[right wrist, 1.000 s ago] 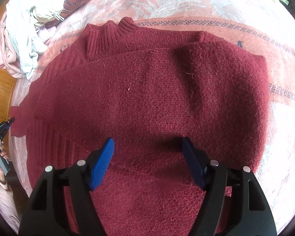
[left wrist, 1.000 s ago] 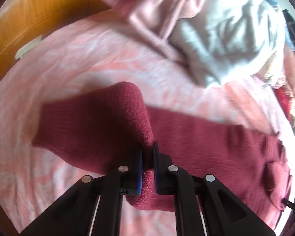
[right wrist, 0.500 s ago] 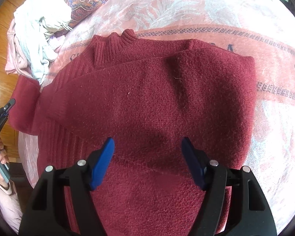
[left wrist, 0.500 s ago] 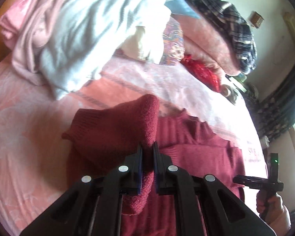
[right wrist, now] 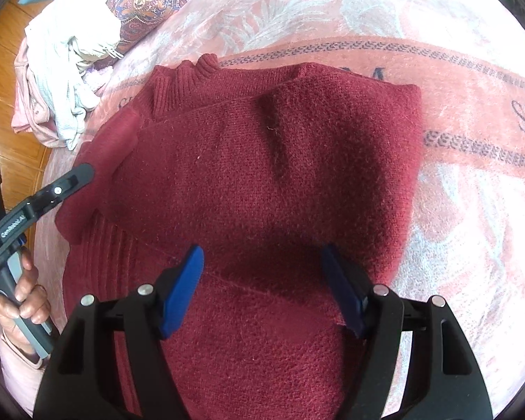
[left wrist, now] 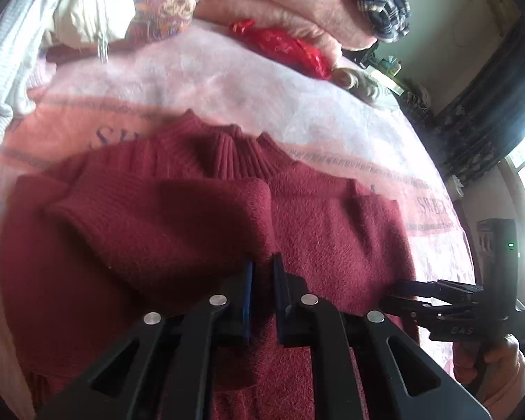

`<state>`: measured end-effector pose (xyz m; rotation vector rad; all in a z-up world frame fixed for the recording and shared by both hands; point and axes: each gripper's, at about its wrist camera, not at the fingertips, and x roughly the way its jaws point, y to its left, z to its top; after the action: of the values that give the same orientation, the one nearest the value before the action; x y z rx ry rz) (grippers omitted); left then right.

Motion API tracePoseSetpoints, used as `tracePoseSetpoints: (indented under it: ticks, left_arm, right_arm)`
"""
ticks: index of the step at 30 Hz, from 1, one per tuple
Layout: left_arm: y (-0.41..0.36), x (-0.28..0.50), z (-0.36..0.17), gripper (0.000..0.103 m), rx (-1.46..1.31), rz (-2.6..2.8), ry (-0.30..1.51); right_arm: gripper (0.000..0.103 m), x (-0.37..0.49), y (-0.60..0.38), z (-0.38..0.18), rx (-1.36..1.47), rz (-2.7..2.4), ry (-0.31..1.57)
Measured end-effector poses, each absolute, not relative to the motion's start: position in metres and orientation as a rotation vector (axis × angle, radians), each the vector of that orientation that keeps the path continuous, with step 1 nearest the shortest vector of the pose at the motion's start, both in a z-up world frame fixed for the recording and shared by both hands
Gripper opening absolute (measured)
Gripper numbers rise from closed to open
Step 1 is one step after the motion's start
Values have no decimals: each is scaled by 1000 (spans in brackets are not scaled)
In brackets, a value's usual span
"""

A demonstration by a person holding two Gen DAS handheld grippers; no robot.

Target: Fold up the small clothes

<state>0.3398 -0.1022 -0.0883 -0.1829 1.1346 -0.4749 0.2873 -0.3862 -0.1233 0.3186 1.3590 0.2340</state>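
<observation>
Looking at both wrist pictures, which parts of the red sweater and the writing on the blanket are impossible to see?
- Sweater hem: right wrist view, cut off by the bottom edge and covered by the right hand-held gripper.
- Sleeve cuff: left wrist view, hidden behind the left hand-held gripper.
- Blanket lettering: both views, partly under the sweater or cut by the edge, unreadable.

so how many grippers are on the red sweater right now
2: the left gripper over the sweater, pinching its sleeve; the right gripper open above its lower middle.
</observation>
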Motion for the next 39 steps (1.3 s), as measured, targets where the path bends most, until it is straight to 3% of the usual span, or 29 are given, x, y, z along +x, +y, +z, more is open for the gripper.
tracePoseSetpoints:
  ticks: [3,6,8,10,14,22,27,28,29,30,31,36,39]
  left_arm:
    - [-102,341,-122,22,-219,-471,1240]
    - [-91,337,-115,33,-271,-504,1243]
    - [-76,335,-89,59,-318,-542,1197]
    - [-62,330,-60,72,-301,-532,1110]
    - [-30,336,-38,73,-182,-406,1066]
    - [29,348,-116,72,-51,-175,1235]
    - [33,343,-124,73,-50,-186,1208]
    - [34,341,-121,73,-66,-194,1199]
    - [35,342,-118,73,-88,-203,1192]
    - [37,341,-115,73,-111,-212,1185]
    - [41,340,-111,73,-131,-209,1177]
    - [48,338,-96,73,-132,-165,1126]
    - [37,341,-108,73,-57,-138,1167]
  right_arm:
    - [70,287,-385,-127,313,232,1371]
    - [70,289,-381,-126,311,230,1370]
    - [70,291,-377,-123,324,238,1367]
    - [70,293,-368,-119,340,267,1363]
    - [70,303,-333,-111,319,311,1363]
    - [71,322,-255,-117,248,378,1394]
    - [69,336,-235,-136,342,377,1440]
    - [59,337,-233,-140,373,386,1447]
    - [37,336,-231,-143,386,396,1450]
    - [28,337,-229,-144,380,396,1449]
    - [9,338,-228,-142,386,407,1437]
    - [8,335,-256,-105,402,438,1324]
    - [10,330,-269,-107,290,372,1374]
